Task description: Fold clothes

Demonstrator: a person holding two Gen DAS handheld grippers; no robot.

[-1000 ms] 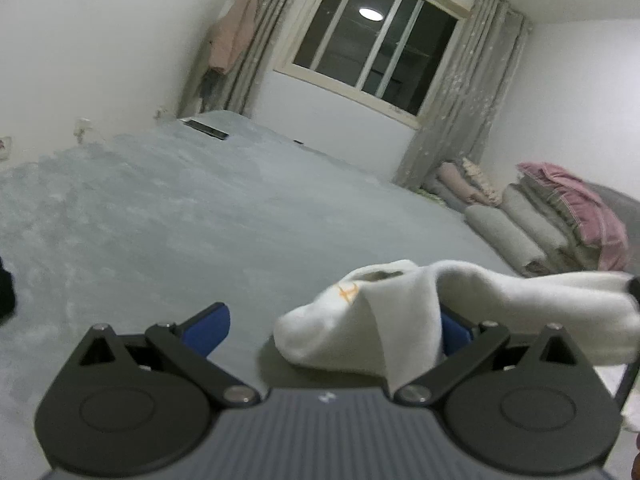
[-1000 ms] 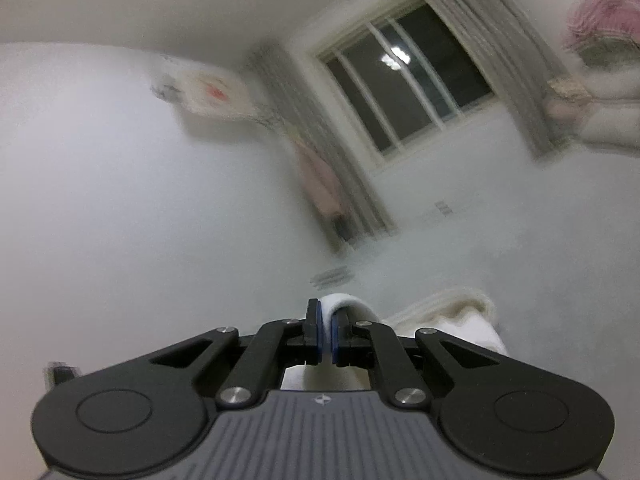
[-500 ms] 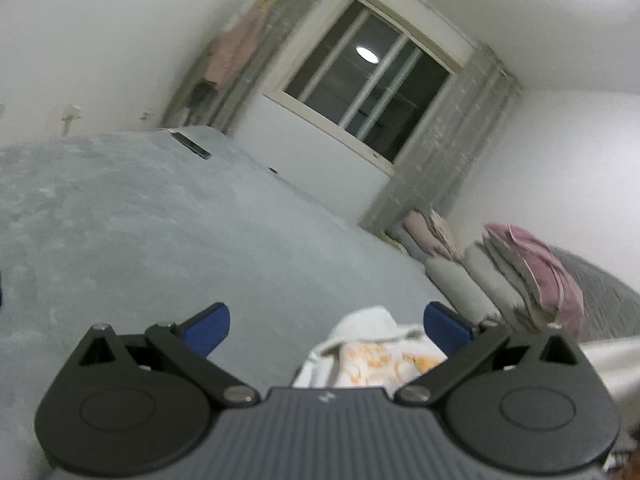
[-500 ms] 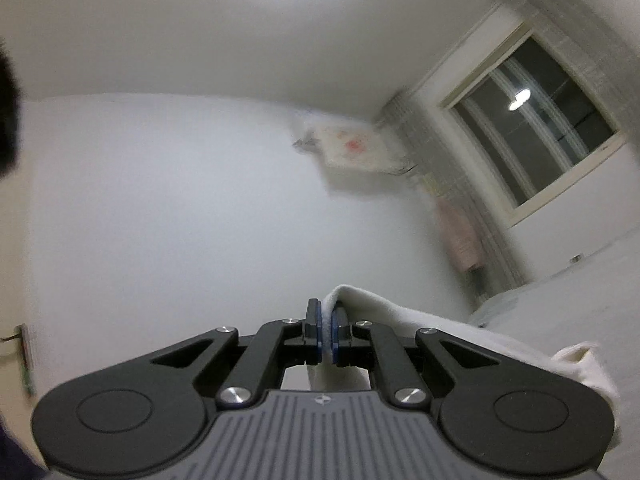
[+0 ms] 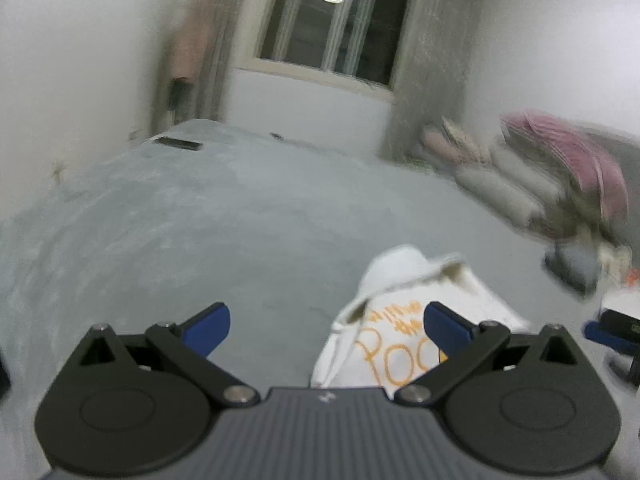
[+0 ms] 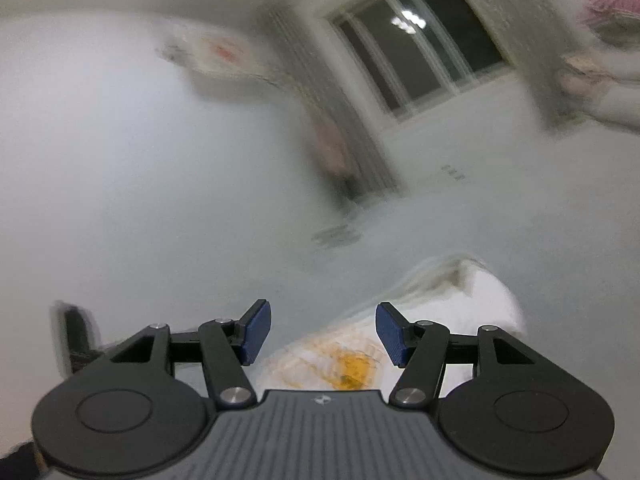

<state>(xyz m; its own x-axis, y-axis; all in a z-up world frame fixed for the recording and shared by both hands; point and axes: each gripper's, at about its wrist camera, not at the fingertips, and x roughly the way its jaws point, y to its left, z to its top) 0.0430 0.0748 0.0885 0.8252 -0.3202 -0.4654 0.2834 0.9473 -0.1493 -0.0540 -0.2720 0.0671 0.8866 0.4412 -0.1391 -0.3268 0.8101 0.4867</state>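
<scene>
While both the left gripper (image 5: 326,326) and right gripper (image 6: 323,330) gape empty, the white top (image 5: 404,332) lies bunched on the grey bed (image 5: 240,216), looking soft and limp, best pinched at an edge.

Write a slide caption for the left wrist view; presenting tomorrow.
Open left claw above a white garment with orange print on the grey bed.

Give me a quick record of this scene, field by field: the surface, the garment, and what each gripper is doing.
surface: grey blanket
garment: white garment with orange print, bunched on the blanket
left gripper: open, holding nothing
right gripper: open, holding nothing, garment just beyond it
background: window, stacked bedding
image quality: right view blurred
</scene>
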